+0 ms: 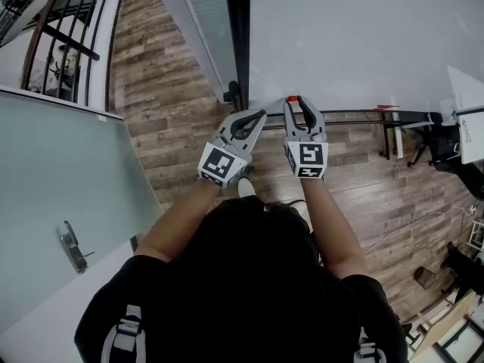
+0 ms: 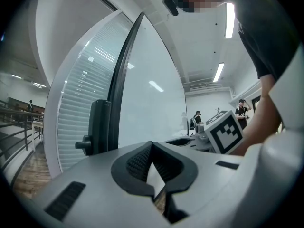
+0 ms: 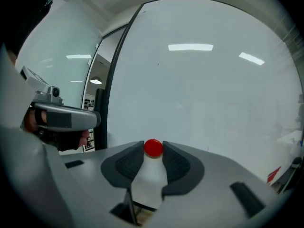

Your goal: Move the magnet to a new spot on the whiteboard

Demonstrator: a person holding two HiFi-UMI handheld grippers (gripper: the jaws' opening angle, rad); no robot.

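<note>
A small round red magnet (image 3: 153, 147) sits between the tips of my right gripper (image 3: 153, 148), which is shut on it right in front of the whiteboard (image 3: 204, 89). From the head view the magnet (image 1: 292, 98) shows as a red dot at the lower left part of the whiteboard (image 1: 355, 36), at the tips of the right gripper (image 1: 293, 100). I cannot tell whether it touches the board. My left gripper (image 1: 262, 114) hangs just left of it, shut and empty. In the left gripper view its tips (image 2: 152, 144) meet with nothing between them.
A black upright frame post (image 1: 240, 44) borders the board's left edge. A glass partition with a door handle (image 1: 72, 244) stands at the left. Wooden floor (image 1: 174, 104) lies below. A black bar (image 1: 363, 114) runs under the board. People stand far off (image 2: 242, 107).
</note>
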